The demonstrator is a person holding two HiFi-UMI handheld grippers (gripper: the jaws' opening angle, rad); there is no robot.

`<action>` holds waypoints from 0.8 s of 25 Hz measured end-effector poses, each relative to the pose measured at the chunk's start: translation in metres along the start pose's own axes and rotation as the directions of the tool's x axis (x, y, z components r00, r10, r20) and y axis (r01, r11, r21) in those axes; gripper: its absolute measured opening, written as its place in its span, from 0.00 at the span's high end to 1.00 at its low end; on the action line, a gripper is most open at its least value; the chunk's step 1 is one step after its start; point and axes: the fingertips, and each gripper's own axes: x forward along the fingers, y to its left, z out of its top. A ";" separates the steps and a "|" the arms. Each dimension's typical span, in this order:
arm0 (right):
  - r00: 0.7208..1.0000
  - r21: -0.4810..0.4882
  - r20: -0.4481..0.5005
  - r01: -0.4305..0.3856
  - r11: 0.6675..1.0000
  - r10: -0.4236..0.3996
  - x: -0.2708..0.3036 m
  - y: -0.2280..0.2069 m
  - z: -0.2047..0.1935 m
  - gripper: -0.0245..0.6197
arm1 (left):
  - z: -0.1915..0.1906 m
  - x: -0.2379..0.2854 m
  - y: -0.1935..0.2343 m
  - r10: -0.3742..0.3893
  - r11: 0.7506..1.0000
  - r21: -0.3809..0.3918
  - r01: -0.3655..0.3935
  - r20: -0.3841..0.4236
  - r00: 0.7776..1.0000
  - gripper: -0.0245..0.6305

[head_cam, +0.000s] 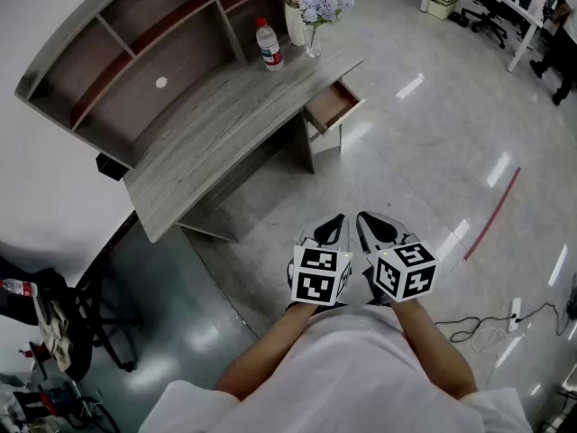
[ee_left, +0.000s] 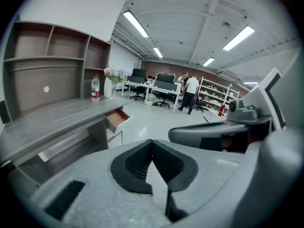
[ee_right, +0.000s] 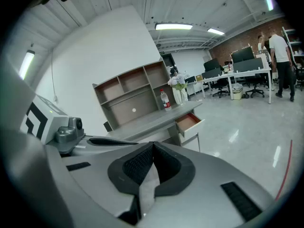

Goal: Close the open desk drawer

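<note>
A grey wooden desk (head_cam: 212,129) with a shelf unit stands against the wall. Its drawer (head_cam: 333,106), reddish-brown inside, is pulled out at the desk's right end; it also shows in the left gripper view (ee_left: 117,119) and the right gripper view (ee_right: 189,123). Both grippers hang side by side close to my body, well short of the desk. My left gripper (head_cam: 336,220) is shut with nothing in it, jaw tips touching (ee_left: 152,141). My right gripper (head_cam: 363,217) is also shut and empty (ee_right: 153,145).
On the desk's far end stand a plastic bottle (head_cam: 269,44) and a vase of flowers (head_cam: 306,12). A chair (head_cam: 54,318) sits at the lower left. Cables and a power strip (head_cam: 514,312) lie on the glossy floor at right. People stand by office desks (ee_left: 190,93) in the distance.
</note>
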 end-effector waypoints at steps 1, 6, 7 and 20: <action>1.000 -0.003 0.000 0.002 1.000 -0.002 0.001 0.002 0.000 0.96 | 0.001 -0.001 0.002 -0.002 1.000 -0.004 0.002 0.005 1.000 0.96; 1.000 0.002 0.006 0.015 1.000 -0.015 0.005 0.006 0.000 0.96 | 0.000 -0.006 0.011 -0.004 1.000 -0.020 0.004 0.022 1.000 0.96; 1.000 0.006 0.007 0.016 1.000 -0.016 0.005 0.007 0.001 0.96 | 0.000 -0.007 0.012 -0.004 1.000 -0.023 0.005 0.025 1.000 0.96; 1.000 -0.003 -0.002 -0.023 1.000 0.023 0.036 0.012 0.013 0.96 | 0.009 0.001 0.039 0.016 0.998 -0.054 -0.014 0.037 0.999 0.96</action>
